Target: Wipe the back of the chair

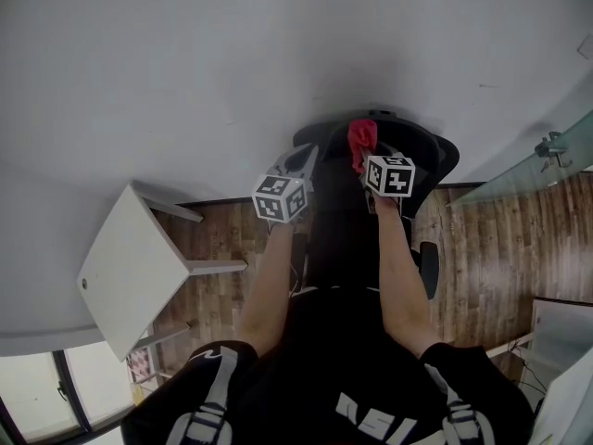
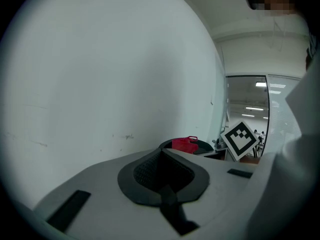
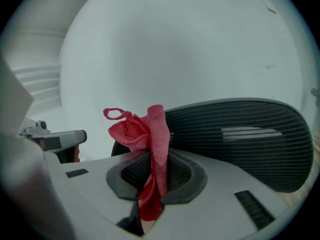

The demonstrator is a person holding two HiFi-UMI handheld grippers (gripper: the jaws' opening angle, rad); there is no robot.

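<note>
A black mesh office chair [image 1: 422, 160] stands against the white wall; its curved back [image 3: 245, 139] fills the right of the right gripper view. My right gripper [image 1: 363, 160] is shut on a red cloth [image 3: 145, 134], bunched above the jaws at the top edge of the chair back [image 1: 408, 133]. The red cloth [image 1: 360, 140] shows just left of the right marker cube. My left gripper [image 1: 304, 160] hangs beside it at the left, jaws together with nothing between them. In the left gripper view the cloth [image 2: 184, 144] and chair top [image 2: 200, 146] lie beyond the jaws.
A white table [image 1: 130, 272] stands at the left on the wood floor [image 1: 500, 248]. A glass partition with a metal fitting [image 1: 551, 146] is at the right. The white wall [image 1: 232, 63] runs close behind the chair. The chair's armrest [image 1: 428, 267] sits below right.
</note>
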